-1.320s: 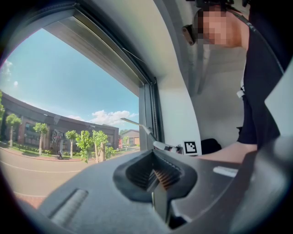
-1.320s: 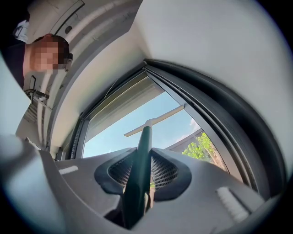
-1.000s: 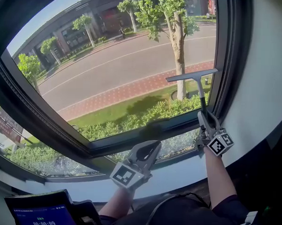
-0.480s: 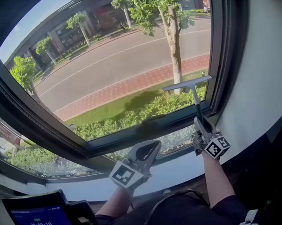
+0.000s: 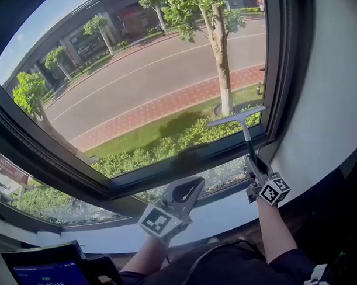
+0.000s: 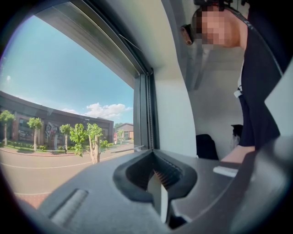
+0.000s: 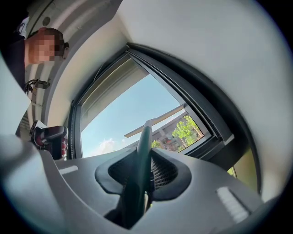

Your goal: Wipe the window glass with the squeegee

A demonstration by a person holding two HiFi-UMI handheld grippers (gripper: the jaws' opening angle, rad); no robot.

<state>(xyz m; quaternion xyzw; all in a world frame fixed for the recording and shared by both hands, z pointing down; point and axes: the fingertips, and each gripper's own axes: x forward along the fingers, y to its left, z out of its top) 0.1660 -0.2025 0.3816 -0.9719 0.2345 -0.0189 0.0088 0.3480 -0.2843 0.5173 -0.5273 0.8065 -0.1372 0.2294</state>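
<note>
The squeegee has a pale blade on a dark handle. Its blade lies against the window glass near the pane's lower right corner, just above the bottom frame. My right gripper is shut on the handle, below the blade and in front of the sill. In the right gripper view the dark handle runs up between the jaws of the right gripper to the blade. My left gripper hovers over the sill at the centre, shut and holding nothing; its jaws point toward the window's right side.
A dark window frame borders the pane below and on the right. A pale sill runs under it, and a light wall stands at the right. A dark device with a screen sits at lower left.
The squeegee blade has slid down the glass toward the bottom frame, and the right gripper has dropped with it. The left gripper has stayed put.
</note>
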